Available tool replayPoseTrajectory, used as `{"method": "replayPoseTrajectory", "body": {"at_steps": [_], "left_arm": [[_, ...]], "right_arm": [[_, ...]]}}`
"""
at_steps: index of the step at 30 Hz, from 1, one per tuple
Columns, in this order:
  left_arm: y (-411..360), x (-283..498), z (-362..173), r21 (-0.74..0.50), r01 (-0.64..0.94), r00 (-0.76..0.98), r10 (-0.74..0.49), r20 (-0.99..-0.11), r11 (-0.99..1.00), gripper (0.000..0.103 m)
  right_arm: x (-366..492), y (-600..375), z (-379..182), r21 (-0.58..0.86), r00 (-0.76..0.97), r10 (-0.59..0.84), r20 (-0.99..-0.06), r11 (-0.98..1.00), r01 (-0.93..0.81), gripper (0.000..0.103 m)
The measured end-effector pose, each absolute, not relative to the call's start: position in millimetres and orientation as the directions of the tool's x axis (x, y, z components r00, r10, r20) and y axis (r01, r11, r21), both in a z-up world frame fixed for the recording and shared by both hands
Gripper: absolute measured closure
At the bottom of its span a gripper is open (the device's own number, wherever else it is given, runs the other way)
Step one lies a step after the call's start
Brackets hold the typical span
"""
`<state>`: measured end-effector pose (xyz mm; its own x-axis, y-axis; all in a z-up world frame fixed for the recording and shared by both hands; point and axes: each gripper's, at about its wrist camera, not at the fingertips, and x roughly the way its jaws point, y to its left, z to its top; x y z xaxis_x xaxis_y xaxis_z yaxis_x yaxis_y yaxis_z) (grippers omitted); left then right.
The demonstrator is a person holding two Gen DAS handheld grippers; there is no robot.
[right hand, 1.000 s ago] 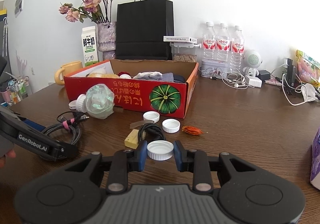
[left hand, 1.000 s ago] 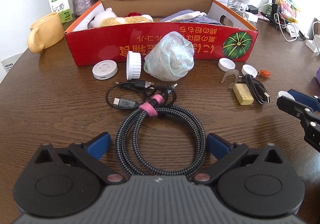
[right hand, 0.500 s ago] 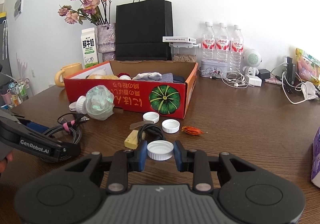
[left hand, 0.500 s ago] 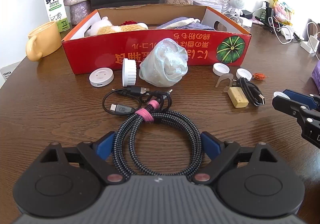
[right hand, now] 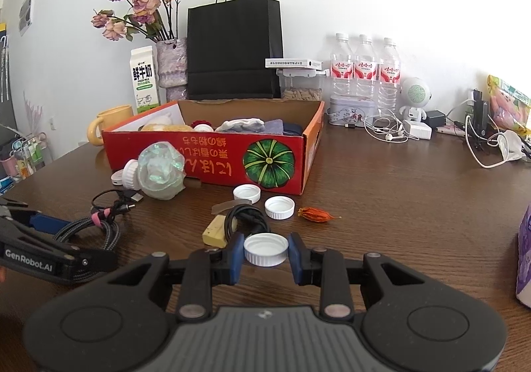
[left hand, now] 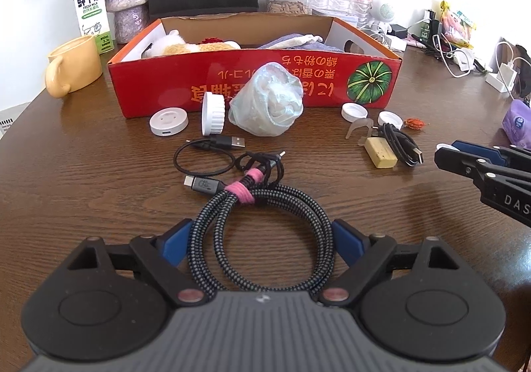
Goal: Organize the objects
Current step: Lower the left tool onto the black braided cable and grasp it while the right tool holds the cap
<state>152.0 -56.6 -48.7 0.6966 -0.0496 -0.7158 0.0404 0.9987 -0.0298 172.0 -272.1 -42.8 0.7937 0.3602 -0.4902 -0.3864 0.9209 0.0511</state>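
The left gripper [left hand: 260, 241] straddles the coiled braided cable [left hand: 262, 232], one blue pad at each outer side of the loop. Its jaws have just been closing in, but they stand spread and neither pad visibly presses the braid yet. Straddling the coil across its width looks deliberate — squeezing it there should gather both strands at once, and the pink tie [left hand: 244, 190] keeps the bundle from springing apart.

The right gripper [right hand: 265, 254] pinches a white bottle cap [right hand: 265, 250] between its pads, edge to edge, so the round rim cannot roll out. It hangs low over the wooden table [right hand: 398, 222], near the yellow block [right hand: 215, 232] and the small black cable [right hand: 244, 217].

The red cardboard box [left hand: 252, 86] sits open behind the clutter, already holding soft things, so I judge it the destination for both loads. Two more white caps [right hand: 246, 193] lie just beside its pumpkin-printed corner, and a crumpled plastic bag [left hand: 267, 103] rests against its front wall — all within short reach of the box.
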Motion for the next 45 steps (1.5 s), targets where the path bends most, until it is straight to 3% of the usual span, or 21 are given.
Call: {"method": "replayPoseTrajectory", "body": {"at_steps": [18,29,31,33,38,40,45], "left_arm": [[-33,124,-30,-0.076,0.040,0.764,-0.080,-0.641,0.996,0.015],[-27,129,-51,-0.021,0.050,0.722,-0.051,-0.690,0.999,0.014],[-28,129,-52,-0.022,0.047,0.721,-0.049,-0.692,0.999,0.010],[-27,132,-54,-0.025,0.035,0.712,-0.043,-0.701,0.999,0.000],[-29,134,-58,0.006,0.011,0.723,-0.004,-0.691,1.000,0.000],[-28,130,-56,0.001,0.021,0.741,-0.015,-0.671,1.000,0.015],[-22,127,-52,-0.048,0.033,0.752,-0.056,-0.656,0.998,0.016]], "right_arm": [[163,-262,-42,0.003,0.818,0.325,-0.475,0.930,-0.368,0.076],[155,-247,-42,-0.006,0.812,0.328,-0.482,0.926,-0.378,0.076],[155,-245,-42,-0.007,0.811,0.331,-0.483,0.924,-0.381,0.076],[154,-243,-41,-0.006,0.809,0.334,-0.484,0.923,-0.385,0.076],[153,-237,-39,0.004,0.802,0.353,-0.481,0.916,-0.401,0.076],[153,-235,-38,0.004,0.800,0.359,-0.480,0.913,-0.407,0.076],[153,-230,-37,0.007,0.797,0.371,-0.477,0.908,-0.419,0.076]]}}
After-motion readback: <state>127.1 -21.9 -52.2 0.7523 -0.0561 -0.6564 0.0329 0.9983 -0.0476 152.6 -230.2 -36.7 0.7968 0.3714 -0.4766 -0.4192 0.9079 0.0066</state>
